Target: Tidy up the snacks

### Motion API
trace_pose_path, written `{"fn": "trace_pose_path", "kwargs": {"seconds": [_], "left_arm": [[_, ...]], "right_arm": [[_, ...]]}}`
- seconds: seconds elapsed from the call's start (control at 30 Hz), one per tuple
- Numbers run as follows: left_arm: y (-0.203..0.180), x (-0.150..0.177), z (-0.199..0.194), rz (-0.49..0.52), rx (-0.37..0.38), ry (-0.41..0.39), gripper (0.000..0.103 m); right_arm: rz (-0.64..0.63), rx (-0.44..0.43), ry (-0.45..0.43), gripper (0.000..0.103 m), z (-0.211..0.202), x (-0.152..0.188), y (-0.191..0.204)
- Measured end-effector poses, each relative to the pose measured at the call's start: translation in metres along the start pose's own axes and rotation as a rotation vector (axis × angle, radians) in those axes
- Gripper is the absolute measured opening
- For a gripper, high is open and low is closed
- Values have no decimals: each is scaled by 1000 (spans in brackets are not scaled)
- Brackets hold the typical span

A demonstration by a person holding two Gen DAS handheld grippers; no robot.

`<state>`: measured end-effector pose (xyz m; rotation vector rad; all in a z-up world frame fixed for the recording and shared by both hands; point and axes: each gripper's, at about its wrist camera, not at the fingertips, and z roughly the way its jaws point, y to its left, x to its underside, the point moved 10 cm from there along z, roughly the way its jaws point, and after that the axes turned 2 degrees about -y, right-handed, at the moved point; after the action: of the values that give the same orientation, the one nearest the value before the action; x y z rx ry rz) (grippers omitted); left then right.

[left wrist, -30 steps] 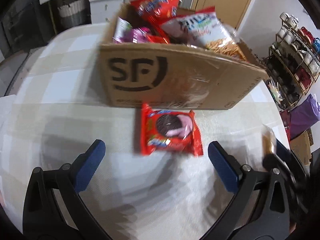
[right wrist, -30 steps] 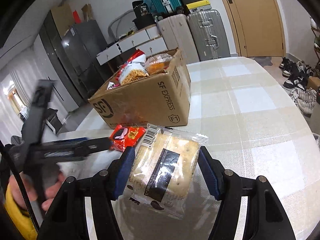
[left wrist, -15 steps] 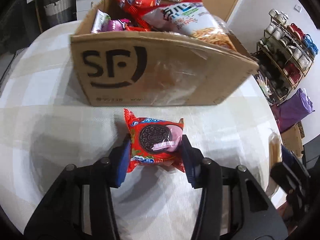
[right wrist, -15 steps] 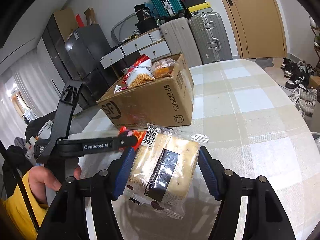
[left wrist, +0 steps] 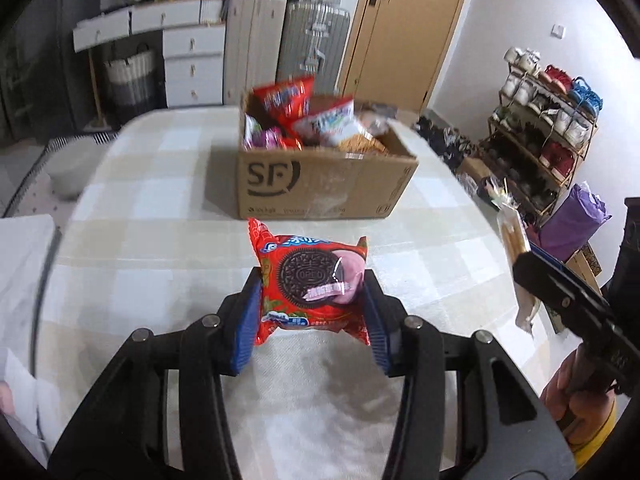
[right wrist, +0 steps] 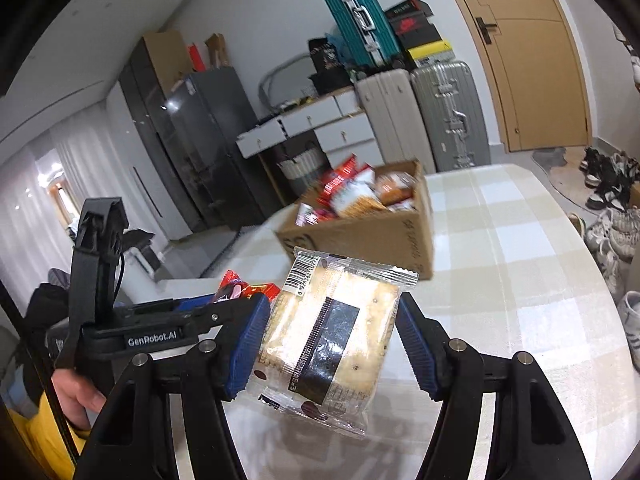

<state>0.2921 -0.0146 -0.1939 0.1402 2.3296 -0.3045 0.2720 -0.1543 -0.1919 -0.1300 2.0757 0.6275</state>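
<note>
Broadly, a surface (left wrist: pixel 160 200) covered in a pale checked cloth carries an open cardboard SF Express box (left wrist: pixel 320 184), which stands toward its far side and is heaped with snack bags, among them a red bag (left wrist: pixel 286 100) sticking up at the back and a packet of orange sticks (left wrist: pixel 352 136). Nearer the camera, the left gripper (left wrist: pixel 312 300) has its blue-padded jaws clamped on the sides of a red Oreo cookie packet (left wrist: pixel 310 280), held above the cloth and just in front of the box's printed wall. Off to its right, the right gripper (right wrist: pixel 330 336) has its jaws pressed against both edges of a clear-wrapped cracker packet (right wrist: pixel 328 340), barcode uppermost, held tilted above the surface, well short of the box (right wrist: pixel 360 240). From the right wrist view the left gripper (right wrist: pixel 200 312) sits just beside it, with the red packet (right wrist: pixel 240 288) peeking past its fingers.
</note>
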Motion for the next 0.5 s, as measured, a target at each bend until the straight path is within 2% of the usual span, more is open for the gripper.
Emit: {"fn": "trace_pose_path", "kwargs": {"seconds": [0.13, 0.27, 0.5], "left_arm": [[-2, 6, -54, 20, -5, -66, 44], [-11, 11, -97, 46, 6, -116, 44], [-25, 23, -152, 81, 20, -161, 44]], "right_arm": [[-2, -40, -34, 65, -23, -11, 25], [-37, -43, -62, 65, -44, -18, 48], [-70, -59, -86, 66, -68, -21, 77]]}}
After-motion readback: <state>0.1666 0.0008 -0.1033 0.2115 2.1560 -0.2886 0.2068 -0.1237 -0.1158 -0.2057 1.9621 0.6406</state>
